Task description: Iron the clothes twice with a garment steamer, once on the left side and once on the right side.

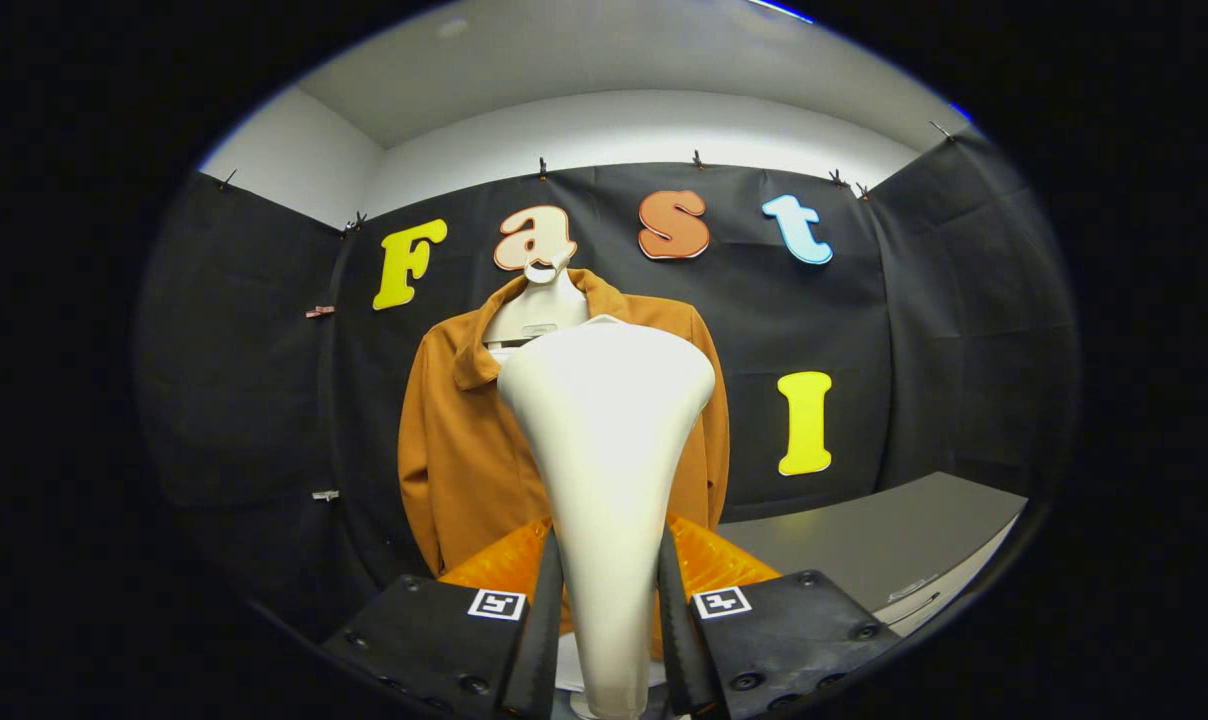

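Note:
A brown collared jacket (454, 440) hangs on a white mannequin bust (534, 310) against the booth's black wall, straight ahead of me. My gripper (609, 610) is shut on the white garment steamer (609, 420), both fingers pressing its narrow handle. The steamer's wide head rises in front of the jacket's chest and hides its middle and right front. How far the head stands from the cloth I cannot tell. An orange translucent part (509, 560) of the steamer shows just behind the fingers on both sides.
A grey table (864, 540) stretches to the right of the jacket, with its front edge near my right finger. Black cloth walls close in the booth on the left, back and right.

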Motion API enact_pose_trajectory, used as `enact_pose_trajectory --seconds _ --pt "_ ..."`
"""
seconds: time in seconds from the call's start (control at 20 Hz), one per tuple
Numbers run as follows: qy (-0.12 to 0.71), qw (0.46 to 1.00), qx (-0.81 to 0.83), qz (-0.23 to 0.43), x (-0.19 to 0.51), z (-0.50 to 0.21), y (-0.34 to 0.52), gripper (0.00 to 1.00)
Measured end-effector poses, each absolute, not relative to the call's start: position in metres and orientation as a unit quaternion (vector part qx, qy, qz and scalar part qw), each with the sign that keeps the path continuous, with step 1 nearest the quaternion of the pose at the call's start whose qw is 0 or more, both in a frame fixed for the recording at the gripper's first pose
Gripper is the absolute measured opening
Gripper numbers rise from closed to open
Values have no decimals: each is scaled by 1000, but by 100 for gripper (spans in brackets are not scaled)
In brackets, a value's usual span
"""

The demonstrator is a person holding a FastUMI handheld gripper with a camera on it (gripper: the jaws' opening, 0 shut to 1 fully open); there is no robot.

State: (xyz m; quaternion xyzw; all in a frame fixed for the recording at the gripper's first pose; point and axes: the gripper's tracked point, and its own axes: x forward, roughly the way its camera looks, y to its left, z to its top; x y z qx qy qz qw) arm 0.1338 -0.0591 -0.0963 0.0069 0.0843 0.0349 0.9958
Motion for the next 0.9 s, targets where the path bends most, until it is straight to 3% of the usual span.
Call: enact_pose_trajectory --seconds 0.9 --pt "71 996 4 54 132 -89 -47 46"
